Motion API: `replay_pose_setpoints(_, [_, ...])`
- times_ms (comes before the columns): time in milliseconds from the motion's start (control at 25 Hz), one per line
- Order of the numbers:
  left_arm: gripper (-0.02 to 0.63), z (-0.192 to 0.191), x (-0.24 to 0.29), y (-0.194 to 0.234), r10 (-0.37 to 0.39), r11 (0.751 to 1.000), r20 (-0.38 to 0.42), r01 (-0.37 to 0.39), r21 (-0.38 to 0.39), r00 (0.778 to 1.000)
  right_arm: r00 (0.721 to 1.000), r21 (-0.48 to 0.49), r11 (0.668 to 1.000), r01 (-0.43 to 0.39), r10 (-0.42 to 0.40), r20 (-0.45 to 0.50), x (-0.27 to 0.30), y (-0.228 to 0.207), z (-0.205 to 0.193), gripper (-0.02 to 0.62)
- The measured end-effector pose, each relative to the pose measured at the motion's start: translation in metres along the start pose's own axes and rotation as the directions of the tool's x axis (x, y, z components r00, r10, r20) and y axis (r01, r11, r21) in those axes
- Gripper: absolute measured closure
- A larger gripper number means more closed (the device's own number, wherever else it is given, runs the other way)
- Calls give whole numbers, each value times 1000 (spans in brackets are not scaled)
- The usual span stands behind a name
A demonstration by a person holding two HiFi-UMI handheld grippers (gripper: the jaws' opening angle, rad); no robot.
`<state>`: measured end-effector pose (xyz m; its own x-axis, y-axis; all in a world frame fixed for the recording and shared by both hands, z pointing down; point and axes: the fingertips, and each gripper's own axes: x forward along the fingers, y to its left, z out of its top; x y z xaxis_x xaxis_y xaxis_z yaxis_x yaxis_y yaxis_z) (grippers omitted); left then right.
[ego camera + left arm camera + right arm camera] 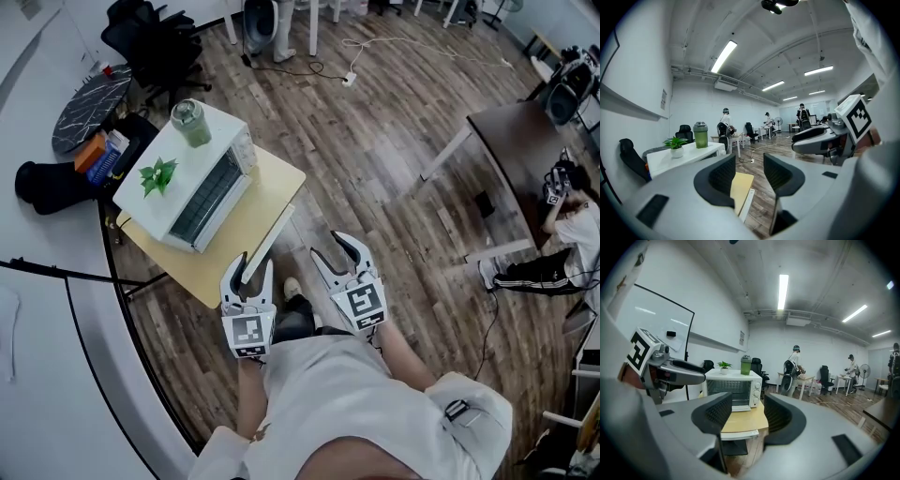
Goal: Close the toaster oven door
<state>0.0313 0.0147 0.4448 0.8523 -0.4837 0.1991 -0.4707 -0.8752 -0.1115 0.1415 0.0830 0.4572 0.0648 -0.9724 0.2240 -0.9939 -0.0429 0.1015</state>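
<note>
Head view, upper left of centre: white toaster oven point(187, 187) on a small pale-wood worktop point(248, 220), glass front facing the lower right of the frame. On its top, a green lidded bottle point(191, 123) toward the upper end and a small potted plant point(157, 175) toward the left, apart from each other. In the right gripper view, its door point(725, 390) upright and flush against the front, with knobs point(755, 391) in a column at the right side. Looks closed.

Lower centre of the head view: left gripper point(255, 265) and right gripper point(330, 251) side by side, near each other but not touching, both aimed up the frame. Tips of the left one over the worktop's near corner in the picture. Right one over bare wooden floor point(375, 169), just beside the worktop's edge. Both held well apart from the toaster oven.

Left gripper view: jaws spread with a clear gap and nothing between the pads, only the worktop's corner beyond. Right gripper view: jaws likewise parted and empty, with the toaster oven framed in the gap farther off.

Around the edges of the head view: black office chair point(150, 42) and dark marbled round table point(89, 108) at upper left, dark desk point(516, 141) at upper right, seated person point(572, 234) at the right edge.
</note>
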Motion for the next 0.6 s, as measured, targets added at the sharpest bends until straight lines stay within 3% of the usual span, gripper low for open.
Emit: replay_pose_setpoints(600, [408,-30,68,58,22,998,-58,-26,-59,998,995,-4,997,-80,80,-64,103,-21,-8,378])
